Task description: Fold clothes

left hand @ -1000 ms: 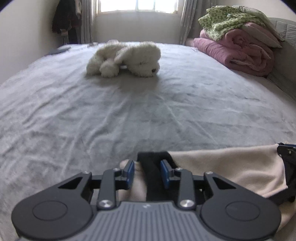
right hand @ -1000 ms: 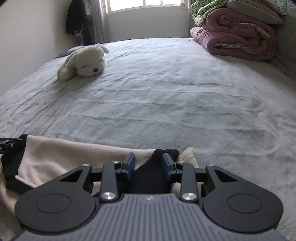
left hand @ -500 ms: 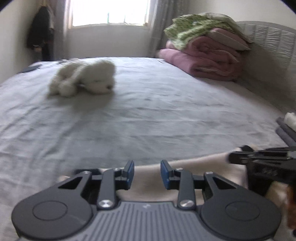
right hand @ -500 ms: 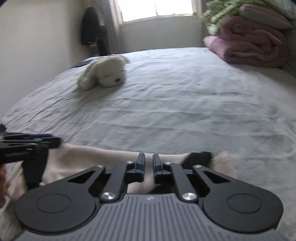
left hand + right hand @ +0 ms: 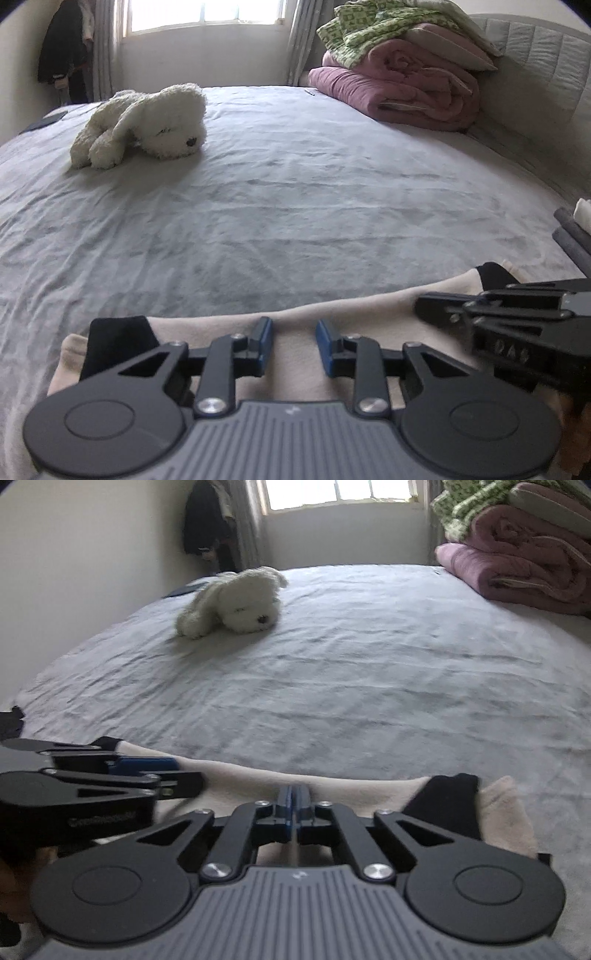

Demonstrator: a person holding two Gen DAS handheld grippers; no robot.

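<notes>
**Both grippers at the garment's edge**

The beige garment point(image 5: 295, 354) (black cuffs) lies on the gray bed point(image 5: 295, 206). The left gripper point(image 5: 293, 347) is closing, cloth between its pads. The right gripper point(image 5: 294, 812) is fully closed over the fabric; whether pinched, unclear.

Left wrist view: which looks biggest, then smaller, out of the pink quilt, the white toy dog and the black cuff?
1. Pink quilt
2. White toy dog
3. Black cuff, though it lies nearest the camera, so it looks enlarged.
</notes>
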